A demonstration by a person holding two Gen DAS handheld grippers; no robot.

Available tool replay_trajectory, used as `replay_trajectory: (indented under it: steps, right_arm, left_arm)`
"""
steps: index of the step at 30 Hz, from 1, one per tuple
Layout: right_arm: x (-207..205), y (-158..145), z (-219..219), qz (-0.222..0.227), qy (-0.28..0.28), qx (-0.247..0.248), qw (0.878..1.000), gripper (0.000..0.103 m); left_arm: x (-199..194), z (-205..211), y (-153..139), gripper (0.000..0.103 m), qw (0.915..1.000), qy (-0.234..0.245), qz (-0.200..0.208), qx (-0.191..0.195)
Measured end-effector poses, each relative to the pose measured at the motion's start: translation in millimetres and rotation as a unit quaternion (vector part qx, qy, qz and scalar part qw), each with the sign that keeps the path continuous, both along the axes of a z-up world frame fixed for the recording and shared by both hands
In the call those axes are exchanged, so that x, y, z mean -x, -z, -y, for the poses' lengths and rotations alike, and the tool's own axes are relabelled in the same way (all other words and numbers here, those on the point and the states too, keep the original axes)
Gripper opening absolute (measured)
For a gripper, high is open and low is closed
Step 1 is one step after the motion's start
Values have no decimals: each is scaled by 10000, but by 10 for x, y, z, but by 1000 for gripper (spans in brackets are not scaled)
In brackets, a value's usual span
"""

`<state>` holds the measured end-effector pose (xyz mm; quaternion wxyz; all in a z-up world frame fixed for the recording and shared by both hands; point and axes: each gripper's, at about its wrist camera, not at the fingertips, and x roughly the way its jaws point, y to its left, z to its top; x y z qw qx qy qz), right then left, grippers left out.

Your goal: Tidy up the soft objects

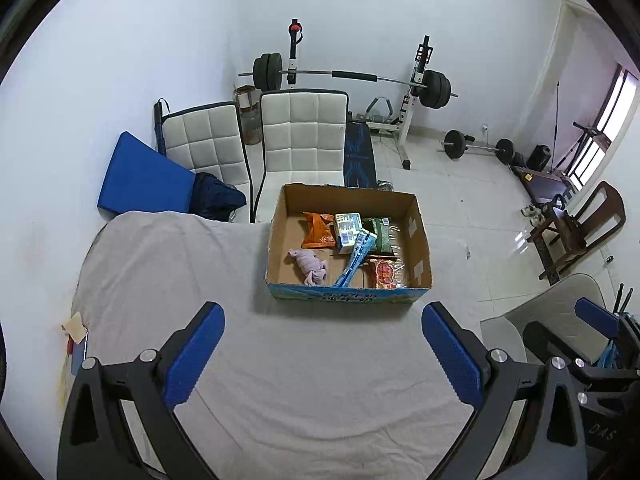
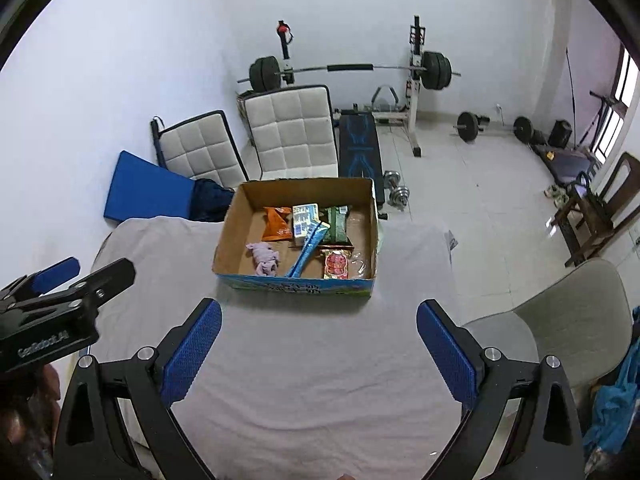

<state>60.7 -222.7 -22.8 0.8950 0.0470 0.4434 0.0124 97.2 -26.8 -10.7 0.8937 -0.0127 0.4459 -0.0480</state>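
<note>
An open cardboard box point(image 1: 420, 236) point(image 2: 230, 232) stands at the far side of a table under a grey cloth point(image 1: 260, 380) point(image 2: 304, 360). In it lie a pink cloth point(image 1: 310, 266) point(image 2: 264, 258), an orange snack bag point(image 1: 318, 232) point(image 2: 276, 222), a white-blue carton point(image 1: 347, 230) point(image 2: 304, 219), a green packet point(image 1: 378, 234) point(image 2: 336, 226), a blue tube point(image 1: 356, 258) point(image 2: 306, 252) and a red packet point(image 1: 382, 274) point(image 2: 336, 266). My left gripper point(image 1: 323, 354) is open and empty above the cloth, short of the box. My right gripper point(image 2: 319, 350) is open and empty too.
Two white padded chairs point(image 1: 300, 136) point(image 2: 292, 132) and a blue mat point(image 1: 144, 176) stand behind the table. A barbell rack point(image 1: 416, 80), weights and a wooden chair point(image 1: 576, 228) are on the tiled floor. A grey chair point(image 2: 568, 320) is at the right.
</note>
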Motion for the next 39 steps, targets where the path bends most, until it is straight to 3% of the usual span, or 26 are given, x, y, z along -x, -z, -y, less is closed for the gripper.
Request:
replay_trajectory:
  steps: [13, 39]
  right_arm:
    - [84, -232, -14, 229, 121, 334, 9991, 100]
    - [-74, -296, 68, 393, 280, 397, 9980, 100]
  left_arm:
    - [126, 20, -90, 101, 9998, -19, 161, -127]
    - [66, -75, -228, 101, 9990, -174, 362, -187]
